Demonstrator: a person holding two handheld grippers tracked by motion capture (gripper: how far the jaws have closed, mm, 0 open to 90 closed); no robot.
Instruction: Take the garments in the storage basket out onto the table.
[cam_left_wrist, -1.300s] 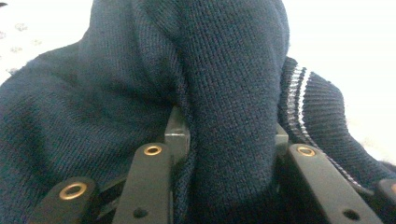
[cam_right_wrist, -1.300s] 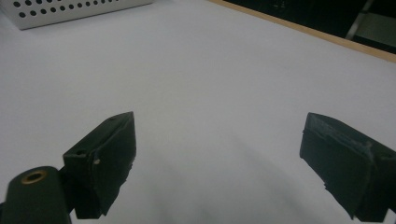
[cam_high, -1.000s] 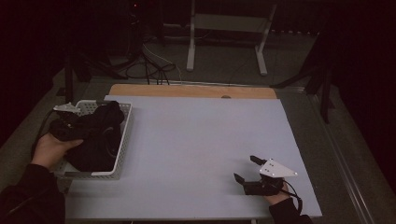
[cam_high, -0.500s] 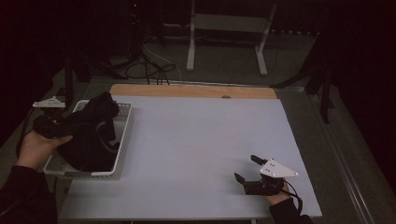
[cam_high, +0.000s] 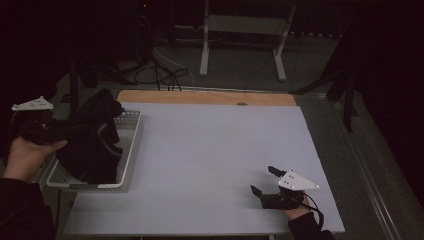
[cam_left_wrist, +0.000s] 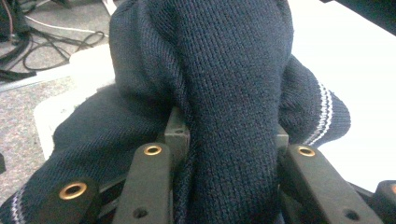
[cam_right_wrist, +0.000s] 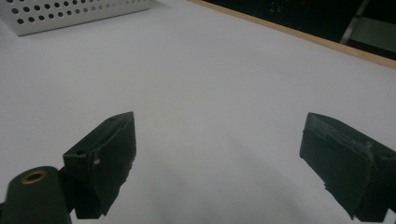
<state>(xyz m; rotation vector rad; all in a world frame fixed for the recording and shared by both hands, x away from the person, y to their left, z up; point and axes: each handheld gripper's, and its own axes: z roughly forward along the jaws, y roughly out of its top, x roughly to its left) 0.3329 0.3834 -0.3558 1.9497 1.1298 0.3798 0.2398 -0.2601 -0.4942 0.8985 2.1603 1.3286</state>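
Dark navy knit, a sweater (cam_high: 95, 135) with thin pale stripes at its cuffs, hangs bunched over the white perforated basket (cam_high: 127, 150) at the left edge of the table (cam_high: 210, 150). Part of the garment is lifted above the basket's far rim, the rest droops down inside it. The left gripper (cam_high: 60, 131), held in the person's left hand (cam_high: 27, 155) just left of the basket, has its jaws clamped on a thick fold of the sweater (cam_left_wrist: 224, 107); in the left gripper view the wool bulges up between the two black jaws and a striped cuff shows at the right. Beyond the fabric in that view lie a white corner of the basket and grey floor with cables.

The right gripper (cam_high: 265, 181) rests low over the pale table surface at the near right, well apart from the basket, the hand (cam_high: 295, 210) behind it at the table's near edge. Its jaws stand wide apart with nothing between them; the right gripper view shows bare white tabletop (cam_right_wrist: 210, 84) between them, the basket's perforated wall (cam_right_wrist: 70, 14) at far left and the wooden far edge of the table (cam_right_wrist: 299, 37).
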